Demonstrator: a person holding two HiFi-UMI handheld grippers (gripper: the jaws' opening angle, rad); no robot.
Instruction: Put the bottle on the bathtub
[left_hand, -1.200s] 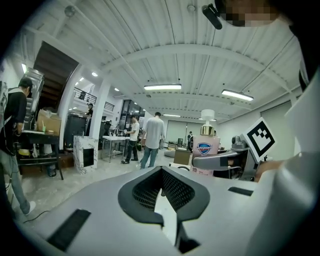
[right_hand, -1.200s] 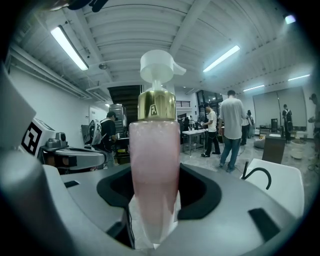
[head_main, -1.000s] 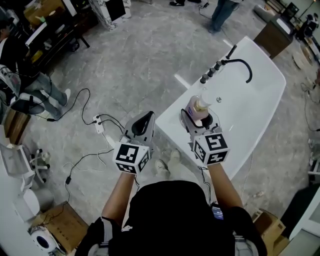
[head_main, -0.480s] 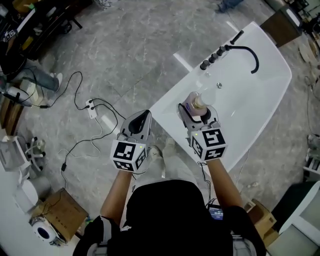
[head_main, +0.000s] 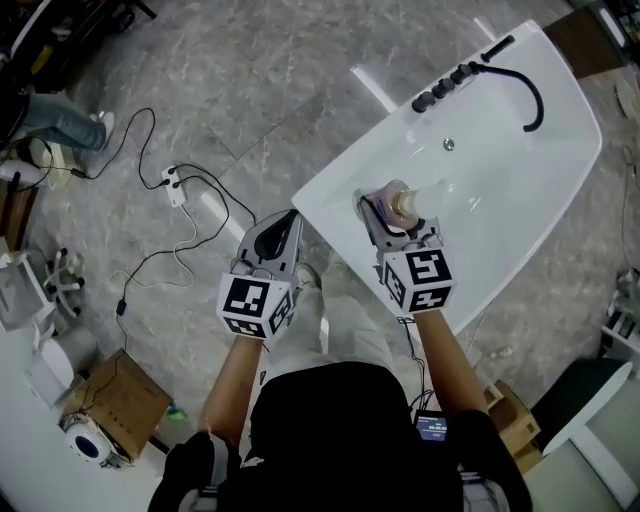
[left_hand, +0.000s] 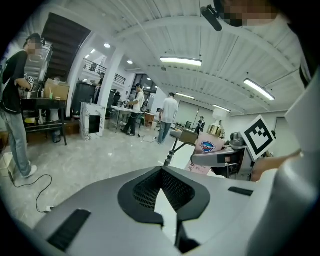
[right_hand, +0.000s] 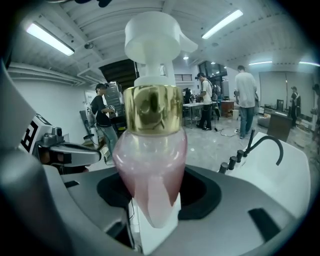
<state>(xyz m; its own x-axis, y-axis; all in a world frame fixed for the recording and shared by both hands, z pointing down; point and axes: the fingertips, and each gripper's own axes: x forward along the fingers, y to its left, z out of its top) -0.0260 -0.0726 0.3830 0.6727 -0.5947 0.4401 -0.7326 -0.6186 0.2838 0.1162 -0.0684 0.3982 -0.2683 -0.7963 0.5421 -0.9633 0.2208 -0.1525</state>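
Note:
A pink pump bottle (head_main: 395, 207) with a gold collar and white pump stays upright in my right gripper (head_main: 392, 216), which is shut on it above the near end of the white bathtub (head_main: 520, 170). In the right gripper view the bottle (right_hand: 150, 165) fills the middle, its body pinched between the jaws. My left gripper (head_main: 277, 232) hangs over the grey floor just left of the tub, shut and empty. The left gripper view shows the bottle (left_hand: 209, 150) to the right, with the right gripper around it.
A black curved faucet (head_main: 528, 92) and several knobs (head_main: 448, 82) sit at the tub's far end. Cables and a power strip (head_main: 172, 187) lie on the floor to the left. A cardboard box (head_main: 115, 400) stands at lower left. People stand farther off in the room.
My head view has shifted, so the tub and both grippers sit slightly further right and up. The right gripper keeps hold of the bottle over the tub's near end.

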